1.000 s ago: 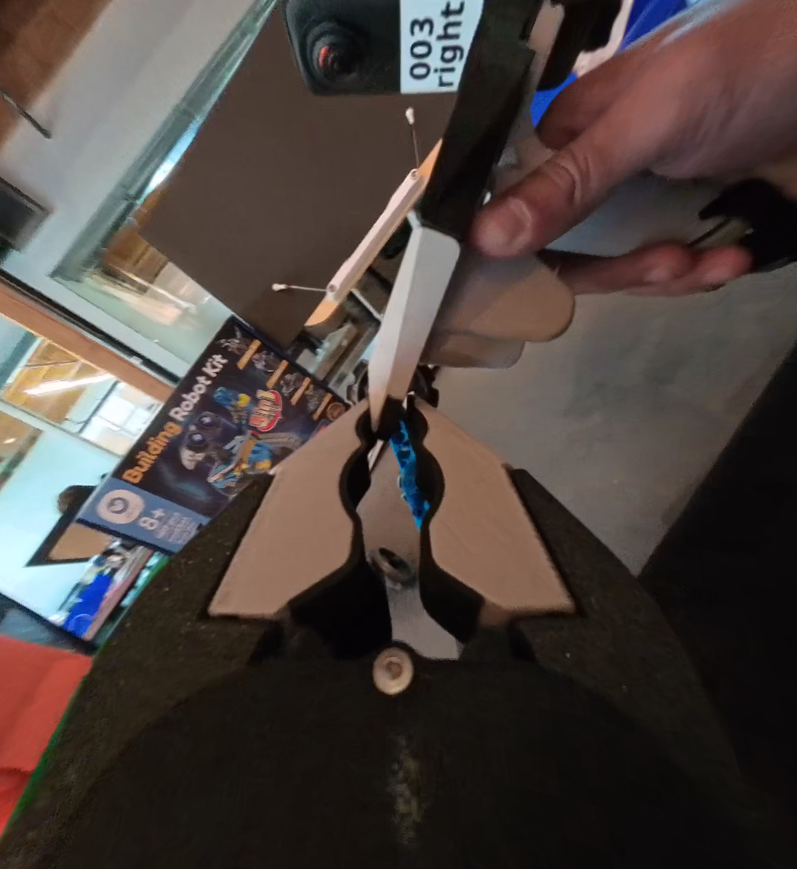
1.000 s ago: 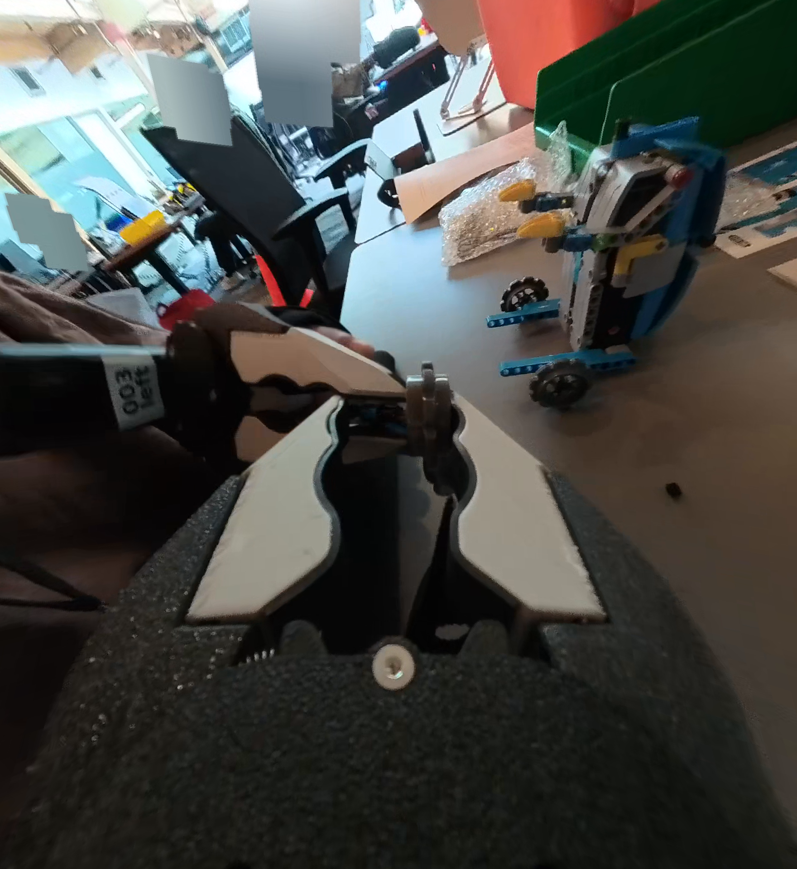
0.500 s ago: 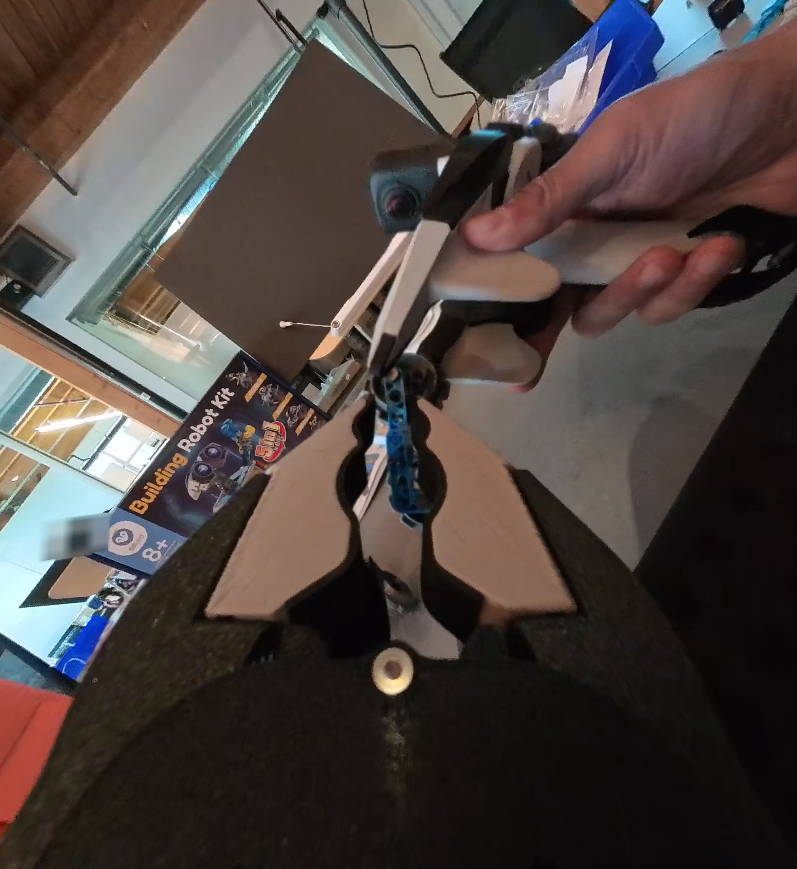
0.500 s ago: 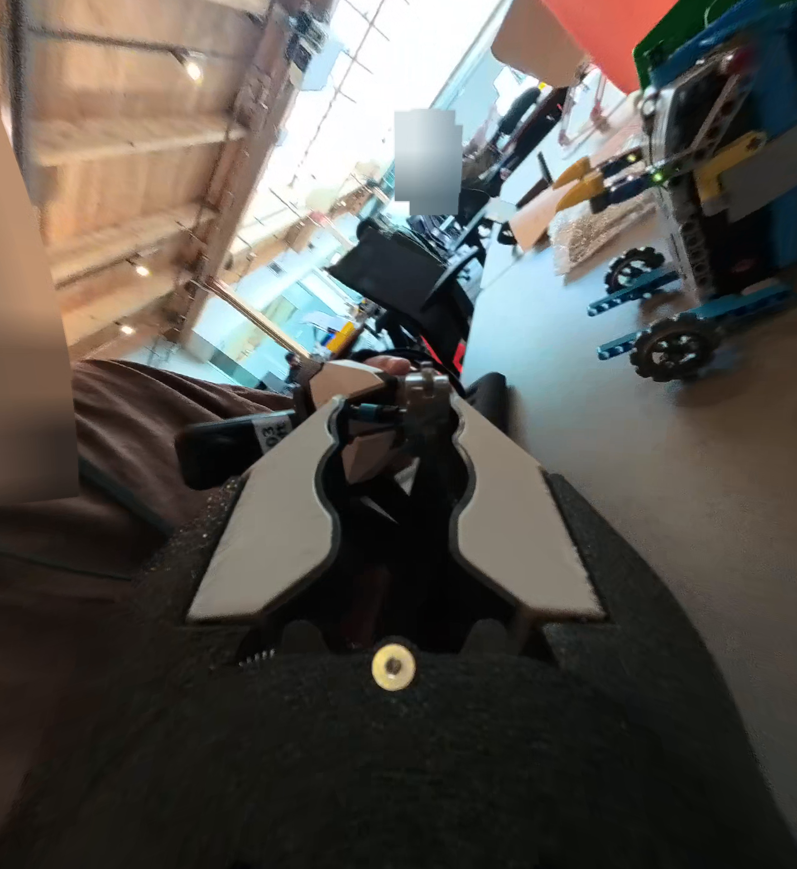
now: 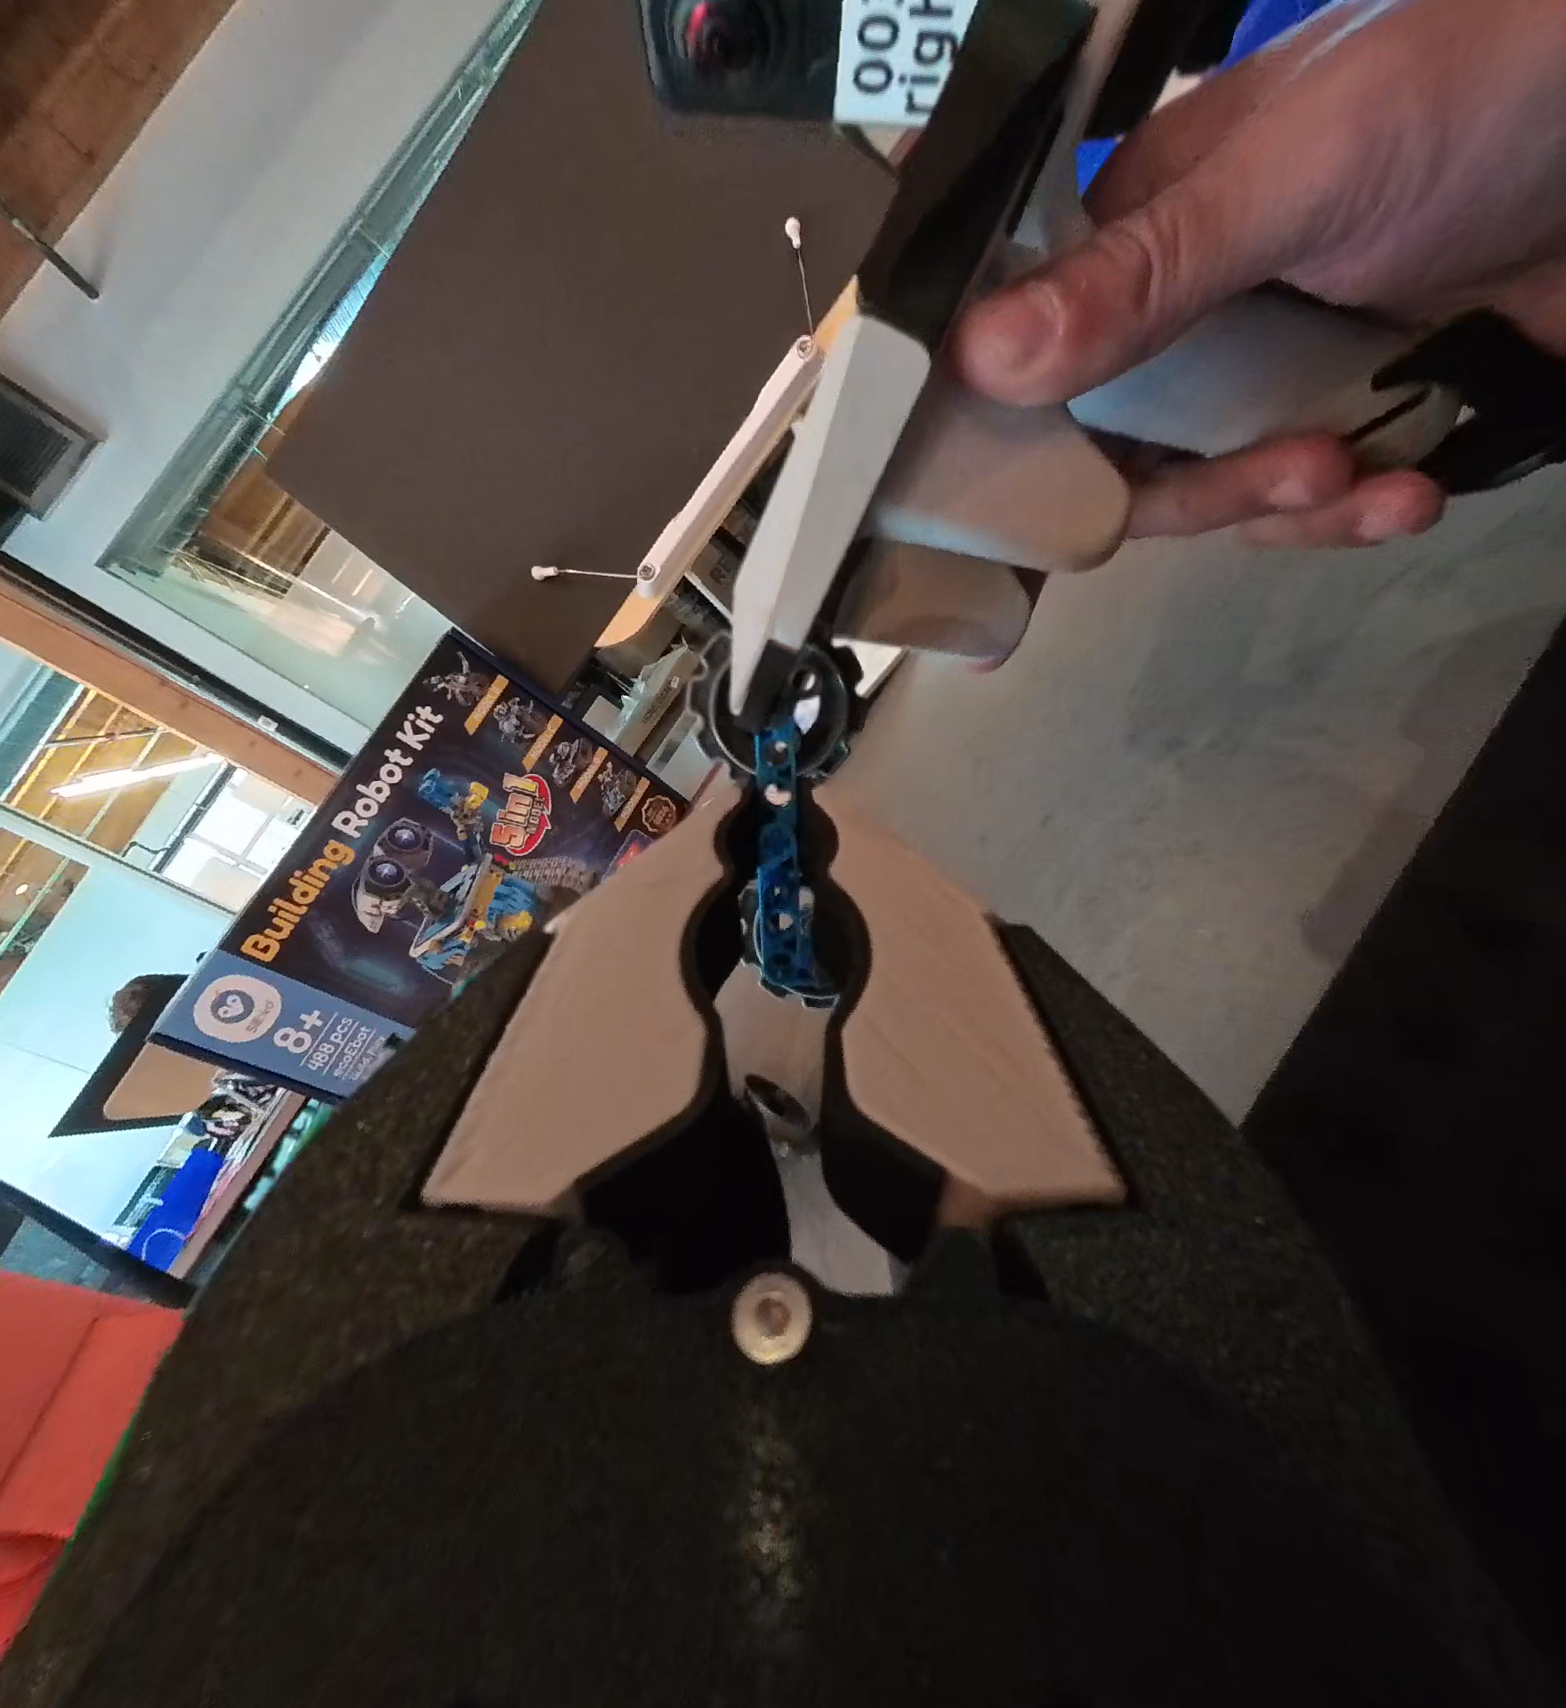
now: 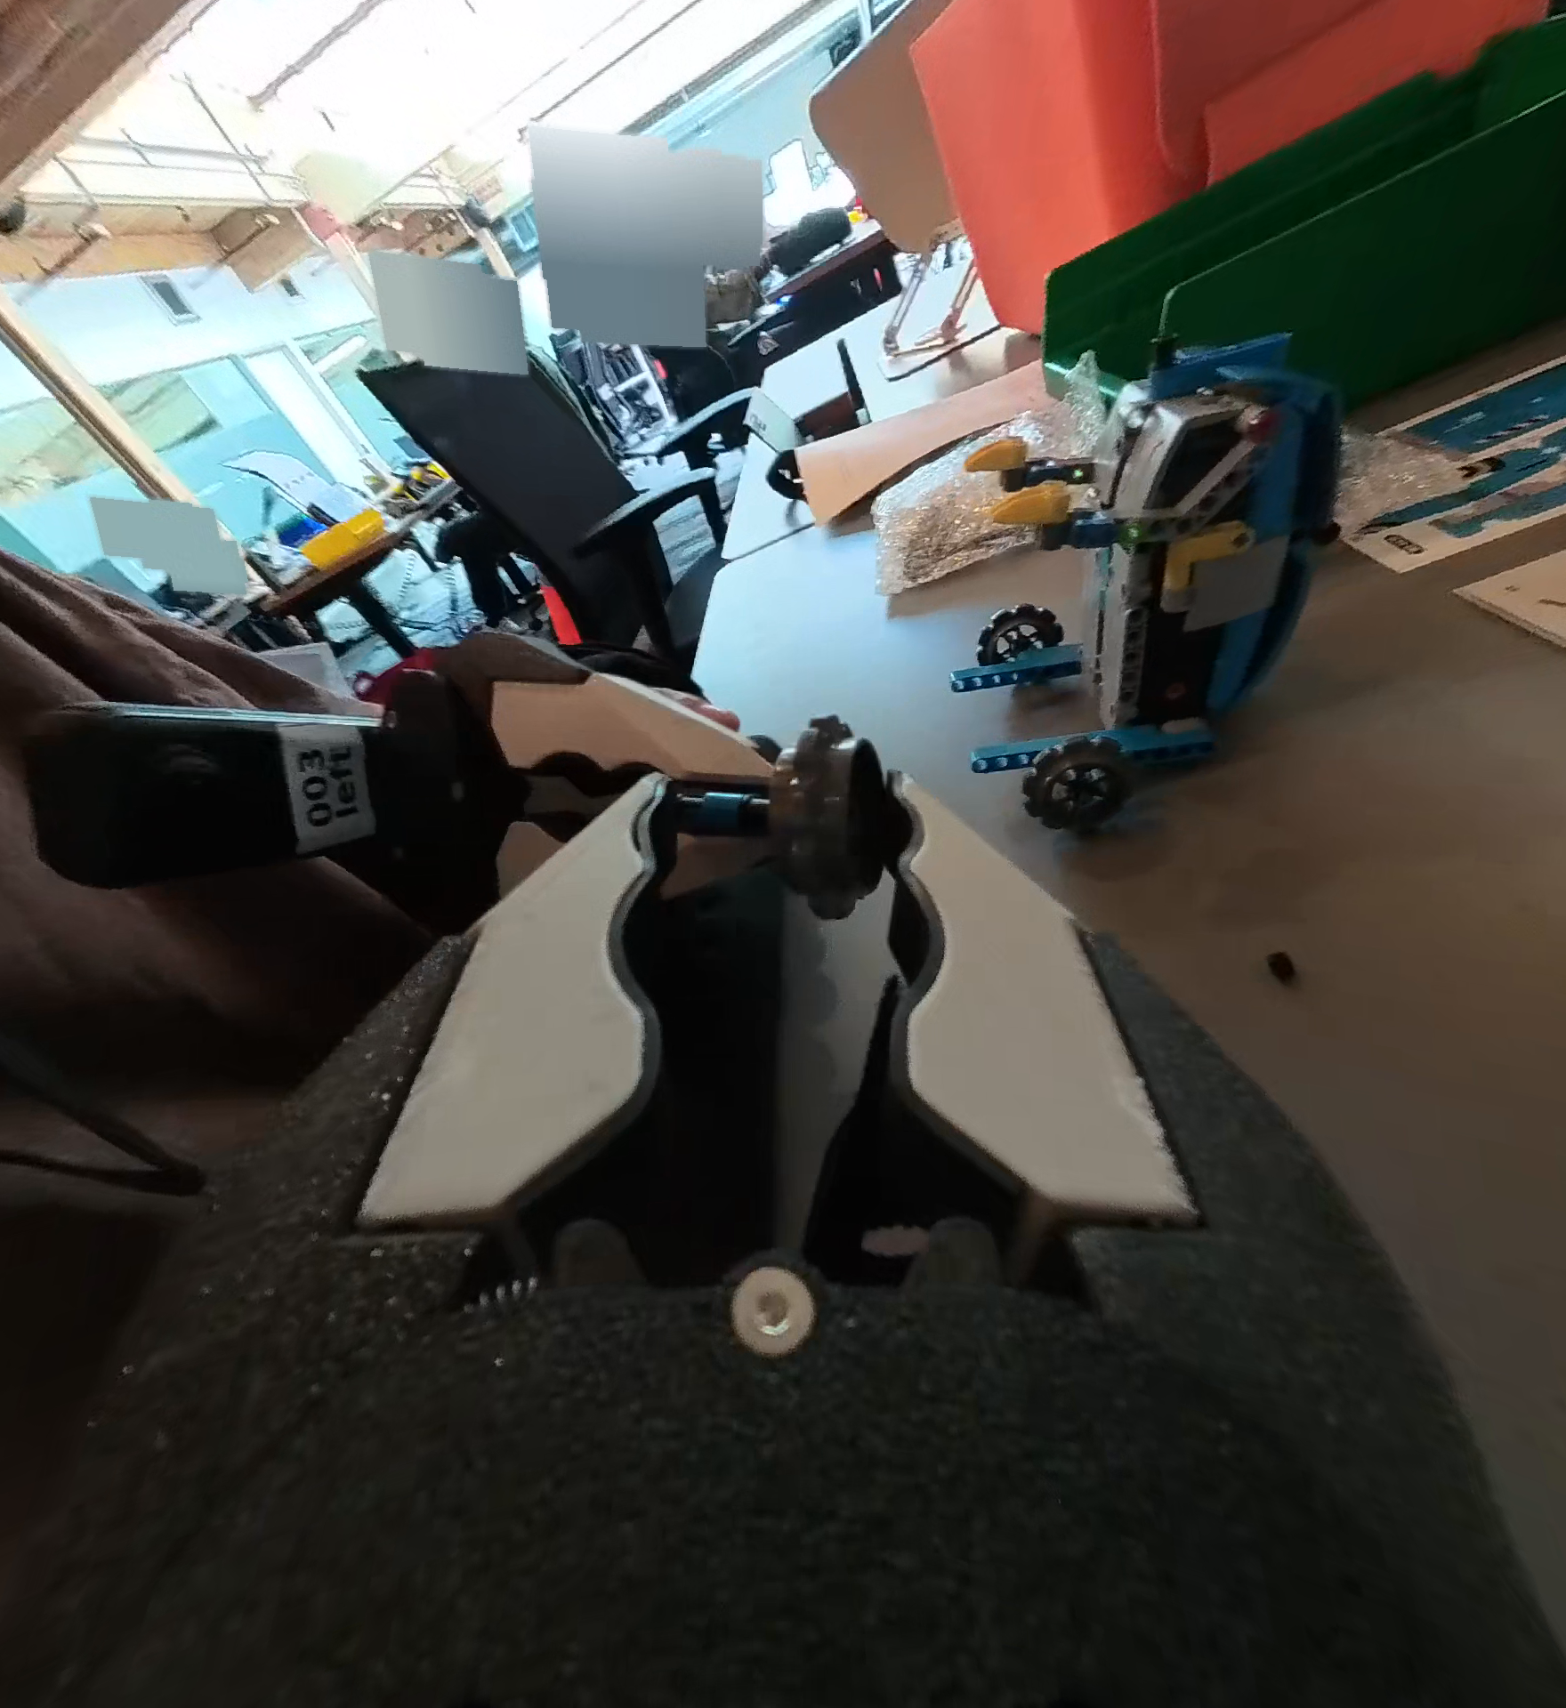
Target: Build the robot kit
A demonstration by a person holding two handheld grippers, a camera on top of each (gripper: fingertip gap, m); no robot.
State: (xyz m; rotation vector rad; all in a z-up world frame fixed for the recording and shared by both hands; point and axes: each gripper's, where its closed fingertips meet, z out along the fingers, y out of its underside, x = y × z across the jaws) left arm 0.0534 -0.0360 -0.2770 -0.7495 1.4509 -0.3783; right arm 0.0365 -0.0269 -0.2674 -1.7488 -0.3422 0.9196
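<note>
My left gripper [image 5: 775,804] is shut on a blue perforated beam [image 5: 784,887] that sticks out past its tips. A black toothed wheel [image 5: 839,730] sits at the beam's far end. My right gripper [image 5: 761,689], held by a hand [image 5: 1315,231], comes down from the upper right onto that wheel. In the right wrist view my right gripper [image 6: 775,804] is narrowed around the wheel [image 6: 825,813], which lies against its right finger. The blue beam [image 6: 719,815] runs left to the left gripper's fingers [image 6: 613,730]. Both are held in the air above the grey table [image 6: 1315,1063].
A blue and grey toy robot [image 6: 1205,555] lies on its side at the back right, with wheels on blue beams [image 6: 1075,786]. Behind it are bubble wrap [image 6: 955,527], a green bin [image 6: 1408,259] and printed sheets [image 6: 1500,462]. A small black part [image 6: 1280,967] lies on the table. A kit box [image 5: 446,887] stands to the left. Both grippers' tips are close together, under 4 cm apart.
Half a second ago both grippers were swung and tilted upward together; they are now back near their pose of one second ago. The wheel and beam stayed between the fingers throughout.
</note>
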